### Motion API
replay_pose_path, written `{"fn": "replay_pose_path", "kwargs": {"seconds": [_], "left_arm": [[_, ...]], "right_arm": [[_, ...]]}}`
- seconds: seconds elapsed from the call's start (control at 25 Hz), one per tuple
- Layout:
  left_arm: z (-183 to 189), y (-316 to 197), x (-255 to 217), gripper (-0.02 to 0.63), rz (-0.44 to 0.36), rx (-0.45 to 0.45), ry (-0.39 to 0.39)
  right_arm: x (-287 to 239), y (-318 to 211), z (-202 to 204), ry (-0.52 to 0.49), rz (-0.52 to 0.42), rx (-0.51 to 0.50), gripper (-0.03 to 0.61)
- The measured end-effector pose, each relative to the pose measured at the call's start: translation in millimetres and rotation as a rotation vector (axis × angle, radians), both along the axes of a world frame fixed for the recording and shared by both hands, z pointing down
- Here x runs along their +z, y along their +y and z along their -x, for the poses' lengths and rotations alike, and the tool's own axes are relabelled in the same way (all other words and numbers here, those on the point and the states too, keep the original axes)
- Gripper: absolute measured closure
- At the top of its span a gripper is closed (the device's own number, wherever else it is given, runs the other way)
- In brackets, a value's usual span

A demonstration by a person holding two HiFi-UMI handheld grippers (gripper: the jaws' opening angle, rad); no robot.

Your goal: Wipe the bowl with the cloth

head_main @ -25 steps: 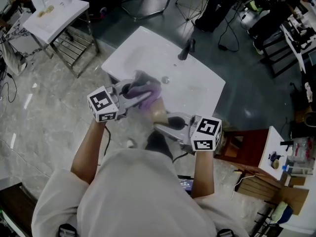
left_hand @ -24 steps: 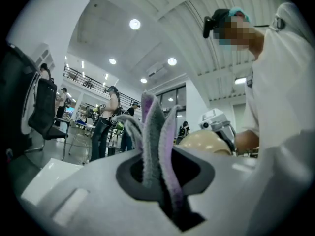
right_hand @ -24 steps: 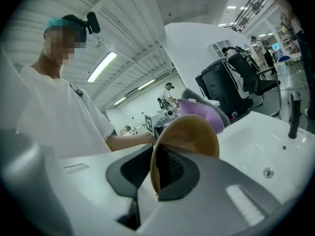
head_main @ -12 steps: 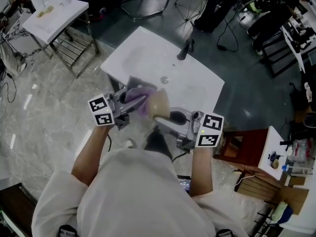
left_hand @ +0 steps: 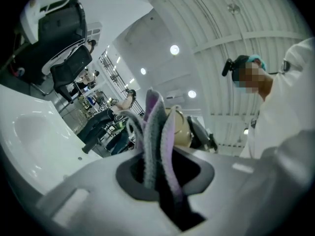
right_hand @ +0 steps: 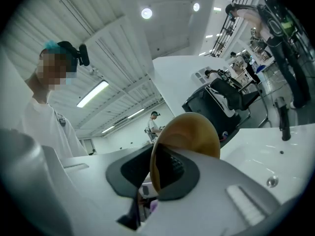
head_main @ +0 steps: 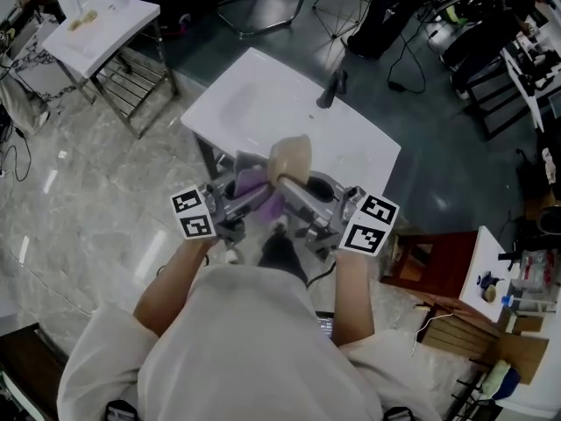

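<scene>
Head view: both tongs are held close together in front of the person's white shirt (head_main: 254, 340), over the near edge of the white sink (head_main: 250, 103). The left tongs (head_main: 254, 198) are clamped on the cloth (head_main: 254, 184), which is purple and grey. In the left gripper view the folds of the cloth (left_hand: 157, 132) stand up out of the pinched jaws in several layers, with no gap visible on either side. The right tongs (head_main: 294, 191) grip the bowl (head_main: 291, 159) by its rim. In the right gripper view the tan bowl (right_hand: 189, 132) stands on edge, its wall sandwiched between the two pads; the jaws have just been closing a little further with that rim between them. The bowl is off the sink, carried in the air above the basin's near edge, its rounded outer side facing up toward the head camera. The cloth sits just beside the bowl on the left side; in the left gripper view the bowl (left_hand: 179, 129) shows directly behind the cloth folds. Whether cloth and bowl are actually touching cannot be resolved from any view. A dark tap (head_main: 331, 87) stands at the far side of the sink, well apart from both tongs.
</scene>
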State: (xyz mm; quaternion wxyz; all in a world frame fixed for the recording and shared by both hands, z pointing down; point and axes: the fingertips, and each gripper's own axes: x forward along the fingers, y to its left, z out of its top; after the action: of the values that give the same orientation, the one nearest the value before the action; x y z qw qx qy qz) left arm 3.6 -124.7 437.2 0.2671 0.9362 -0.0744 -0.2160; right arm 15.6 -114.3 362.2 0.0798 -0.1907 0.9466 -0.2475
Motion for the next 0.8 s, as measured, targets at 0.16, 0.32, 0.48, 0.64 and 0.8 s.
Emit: {"fn": "replay_pose_path", "kwargs": {"seconds": [0.16,0.32,0.48,0.64,0.8], "left_arm": [[1.2,4.1,-18.8,0.554,0.015,0.010,0.064],[0.3,3.9,-39.6,0.554,-0.020,0.003,0.082],[2.6,-0.7,-53.4,0.552,-0.078,-0.032,0.039],[2.0,-6.7,-59.0,0.552,-0.168,-0.099,-0.120],[2.6,-16.4,-59.8,0.551,-0.261,-0.202,-0.332]], "right_arm": [[8.3,-17.6,-7.5,0.065,-0.004,0.135,0.554],[15.0,-25.7,-12.1,0.095,0.001,0.212,0.554],[28.4,-28.8,-19.3,0.212,0.010,0.271,0.554],[42.0,-28.5,-31.5,0.365,0.005,0.331,0.554],[47.0,-26.8,-48.7,0.462,-0.006,0.389,0.554]]}}
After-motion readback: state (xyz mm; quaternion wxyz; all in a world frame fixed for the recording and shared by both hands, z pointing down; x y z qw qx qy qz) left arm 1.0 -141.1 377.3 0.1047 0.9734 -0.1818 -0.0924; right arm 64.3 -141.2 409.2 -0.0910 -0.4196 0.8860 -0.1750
